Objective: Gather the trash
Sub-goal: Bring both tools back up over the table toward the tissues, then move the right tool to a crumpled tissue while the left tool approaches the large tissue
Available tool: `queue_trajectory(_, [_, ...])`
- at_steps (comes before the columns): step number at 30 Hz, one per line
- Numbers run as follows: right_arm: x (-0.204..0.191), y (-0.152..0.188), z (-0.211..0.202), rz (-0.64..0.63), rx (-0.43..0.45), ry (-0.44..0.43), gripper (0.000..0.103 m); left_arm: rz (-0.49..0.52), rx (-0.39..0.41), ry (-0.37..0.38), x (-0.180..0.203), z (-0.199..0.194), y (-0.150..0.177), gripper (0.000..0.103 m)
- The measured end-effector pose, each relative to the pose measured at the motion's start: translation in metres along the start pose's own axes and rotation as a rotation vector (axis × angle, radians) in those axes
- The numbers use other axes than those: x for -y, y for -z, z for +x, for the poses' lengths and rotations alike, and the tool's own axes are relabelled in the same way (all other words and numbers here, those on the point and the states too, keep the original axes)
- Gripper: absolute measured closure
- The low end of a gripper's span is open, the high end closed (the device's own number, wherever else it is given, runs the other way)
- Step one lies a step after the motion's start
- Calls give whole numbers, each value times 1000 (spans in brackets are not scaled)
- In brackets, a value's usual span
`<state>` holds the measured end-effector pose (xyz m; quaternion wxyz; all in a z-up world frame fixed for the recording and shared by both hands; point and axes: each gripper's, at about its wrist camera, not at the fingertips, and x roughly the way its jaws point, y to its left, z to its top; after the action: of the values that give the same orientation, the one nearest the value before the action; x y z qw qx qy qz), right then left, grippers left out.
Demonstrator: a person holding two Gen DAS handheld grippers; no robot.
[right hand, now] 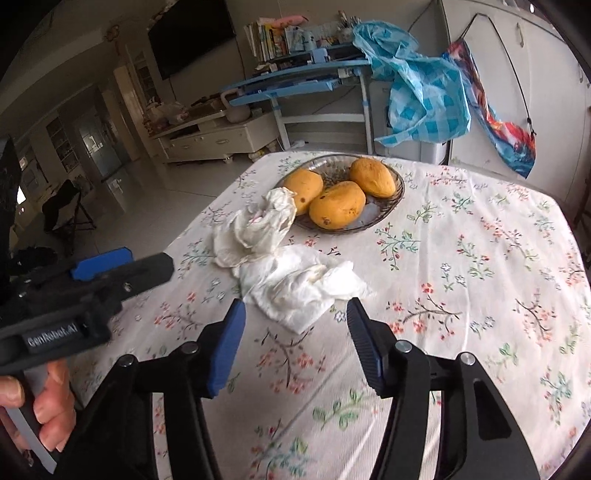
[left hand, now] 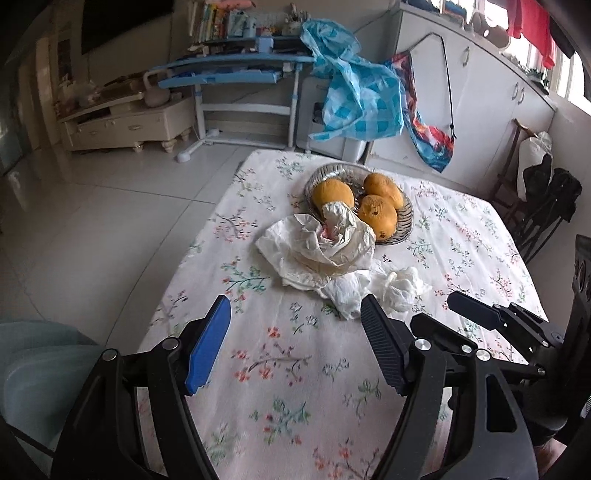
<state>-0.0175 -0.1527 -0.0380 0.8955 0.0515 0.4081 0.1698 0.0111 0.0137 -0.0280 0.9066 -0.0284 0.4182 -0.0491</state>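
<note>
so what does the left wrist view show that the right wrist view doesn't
Only the left wrist view: a pale green chair beside the table, and a red cloth hanging at the window.

Only the right wrist view: the hand gripping the left gripper's handle, and a black wall television.

Both: the open left gripper and right gripper, crumpled white paper trash untouched on the floral tablecloth, and a glass dish of three yellow mangoes.

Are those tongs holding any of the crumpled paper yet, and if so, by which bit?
No. The left tongs and right tongs are both open and empty, short of the crumpled tissues on the table.
</note>
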Motion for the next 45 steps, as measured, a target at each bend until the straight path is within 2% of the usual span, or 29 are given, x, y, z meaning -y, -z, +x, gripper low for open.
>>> queue_trajectory(6, [3,-2,12,-8,-18,9,48,43,16,42,11,25,-14,33])
queue_trajectory(10, [3,-4,15,-21,-19,17,52,111,19,79,26,39,-20,32])
queue_trajectory(13, [3,-5,19,-29,-28,17,59,171,9,44,38,54,-23,32])
queue_trajectory(17, [4,-4,24,-41,-50,15,83,184,-22,-6,38,75,-26,33])
queue_trajectory(18, [6,-4,24,-37,-54,12,86,180,-27,-6,36,77,-28,37])
queue_trajectory(20, [8,-4,23,-34,-54,13,96,153,-43,8,29,81,-30,73])
queue_trajectory(22, [11,-5,18,-29,-41,9,97,108,-55,42,19,81,-34,86])
queue_trajectory(26, [17,-12,8,-13,-9,13,99,-9,-49,112,-6,70,-41,88])
queue_trajectory(30, [25,-18,2,32,2,-10,99,-137,-62,173,-34,54,-38,89])
queue_trajectory(32, [31,-19,4,94,7,-31,97,-178,-66,176,-42,44,-34,89])
queue_trajectory(34, [35,-19,11,156,-2,-63,76,-196,-74,185,-46,39,-29,89])
queue_trajectory(35, [36,-19,13,172,4,-64,54,-203,-82,187,-47,35,-26,89])
queue_trajectory(36, [33,-19,14,174,17,-58,48,-206,-92,193,-46,30,-20,89])
queue_trajectory(38, [26,-19,21,149,5,-58,48,-198,-111,207,-43,25,-10,89])
queue_trajectory(40, [22,-18,26,134,-7,-52,49,-145,-187,225,-32,33,1,88])
queue_trajectory(41, [21,-16,27,129,-15,-48,58,-107,-231,229,-25,41,3,88])
queue_trajectory(42, [21,-15,30,120,-28,-43,72,-85,-249,220,-20,45,5,88])
queue_trajectory(45, [22,-12,30,103,-45,-27,92,-24,-263,179,-8,50,8,77])
